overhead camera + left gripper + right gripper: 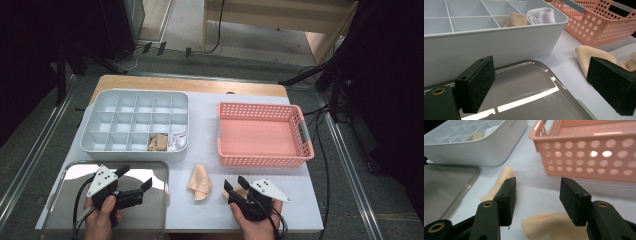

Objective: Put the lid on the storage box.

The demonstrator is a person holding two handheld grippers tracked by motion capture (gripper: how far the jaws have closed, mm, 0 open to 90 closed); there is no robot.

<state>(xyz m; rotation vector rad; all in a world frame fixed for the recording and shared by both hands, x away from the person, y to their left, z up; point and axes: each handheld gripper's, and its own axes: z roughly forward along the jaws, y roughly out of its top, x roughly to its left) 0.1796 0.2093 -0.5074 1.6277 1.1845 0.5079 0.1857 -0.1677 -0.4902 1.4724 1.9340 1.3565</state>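
The right hand-held gripper [235,186] hovers with jaws apart over a beige sock [554,227]. The left hand-held gripper [135,177] gapes empty above the steel tray [150,220].

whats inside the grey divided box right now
The grey divided box holds a beige cloth and a white cloth in two neighbouring front-right compartments. The other compartments look empty. Anything beneath the two cloths is covered.

The high view looks down over the table [200,210] from the person's side. Both gripper views sit low (near the tabletop), sharing the pink basket [599,22] and divided grey box [481,145].
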